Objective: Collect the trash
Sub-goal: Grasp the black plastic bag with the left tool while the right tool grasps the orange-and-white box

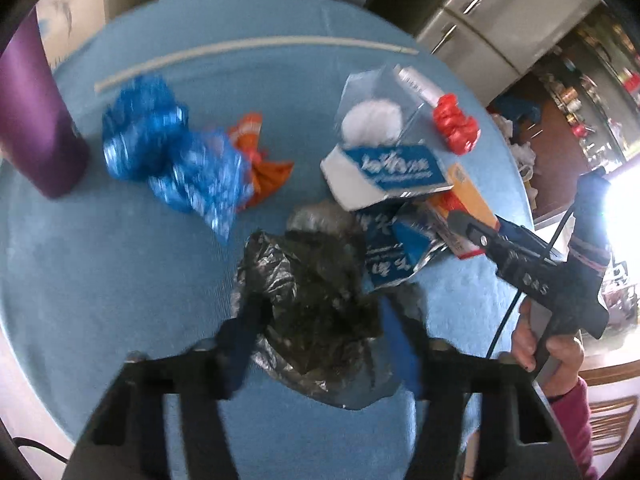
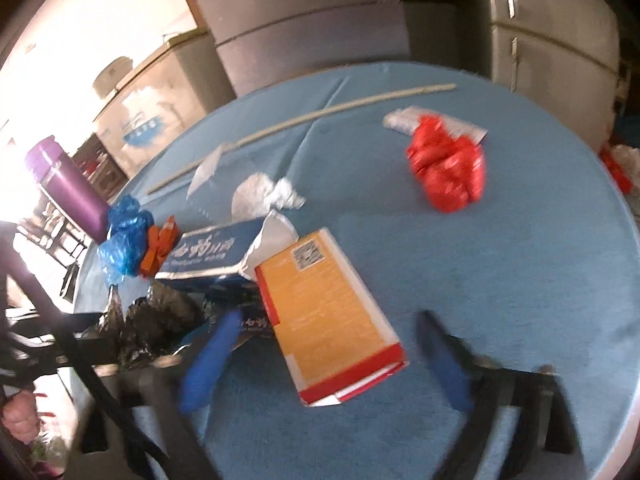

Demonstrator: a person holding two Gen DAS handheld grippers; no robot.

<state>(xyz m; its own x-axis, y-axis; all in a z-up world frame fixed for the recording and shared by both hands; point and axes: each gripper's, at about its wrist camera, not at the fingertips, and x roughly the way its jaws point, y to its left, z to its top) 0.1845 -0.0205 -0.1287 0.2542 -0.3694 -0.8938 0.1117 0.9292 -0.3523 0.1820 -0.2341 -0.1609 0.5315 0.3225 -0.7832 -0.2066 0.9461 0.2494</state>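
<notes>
Trash lies on a round table with a blue cloth point(image 1: 100, 280). My left gripper point(image 1: 320, 328) is shut on a crumpled black plastic bag point(image 1: 312, 280), its blue fingers pressing both sides. My right gripper point(image 2: 324, 344) is open, and an orange and red box point(image 2: 328, 312) lies between its fingers without touching them. The left wrist view shows the right gripper point(image 1: 468, 228) reaching onto that box point(image 1: 472, 196). Around them lie a blue and white tissue pack point(image 1: 388, 172), a blue bag point(image 1: 172, 160), an orange wrapper point(image 1: 260, 160) and a red bag point(image 2: 448, 164).
A purple bottle point(image 1: 36, 120) stands at the table's left edge. A long pale stick point(image 1: 256, 50) lies across the far side. A white tissue wad point(image 2: 264, 196) sits on clear plastic. A grey refrigerator point(image 2: 552, 40) stands behind the table. A person's hand point(image 1: 544, 352) holds the right gripper's handle.
</notes>
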